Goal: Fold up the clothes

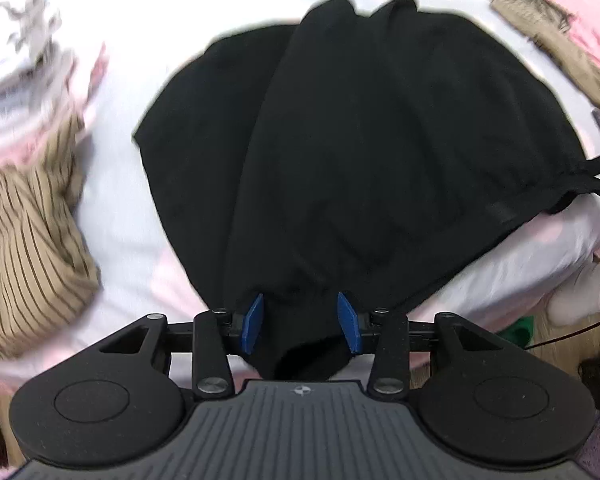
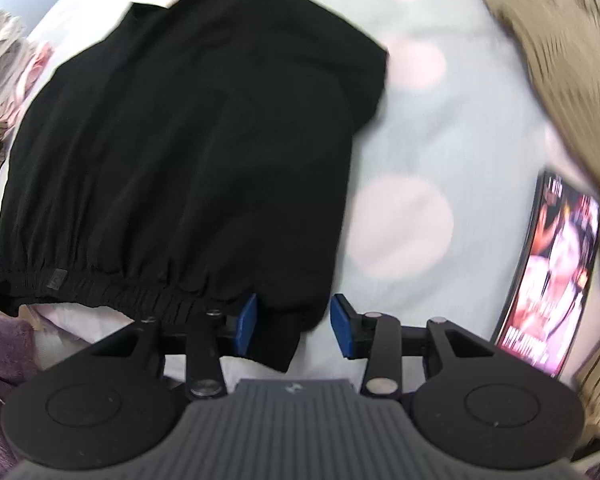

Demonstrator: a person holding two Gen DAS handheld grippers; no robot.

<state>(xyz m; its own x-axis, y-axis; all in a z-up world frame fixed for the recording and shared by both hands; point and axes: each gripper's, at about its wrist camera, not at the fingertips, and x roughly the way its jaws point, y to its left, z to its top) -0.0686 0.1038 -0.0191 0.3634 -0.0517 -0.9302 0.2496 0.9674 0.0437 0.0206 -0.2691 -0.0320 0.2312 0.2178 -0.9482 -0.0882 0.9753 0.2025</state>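
Observation:
A black garment with an elastic waistband (image 1: 340, 140) lies spread on the white, pink-spotted bed sheet (image 1: 112, 216). My left gripper (image 1: 300, 322) is open, its blue pads on either side of the garment's near edge, which hangs down between them. In the right wrist view the same black garment (image 2: 188, 152) lies with its gathered waistband toward me. My right gripper (image 2: 294, 322) is open, with the garment's near right corner lying between the blue pads.
A tan striped garment (image 1: 32, 248) and pale crumpled clothes (image 1: 32, 40) lie left of the black one. Another tan garment (image 2: 560, 60) lies at the right. A glossy magazine (image 2: 556, 276) lies at the bed's right edge. Purple fleece (image 2: 0, 356) is at lower left.

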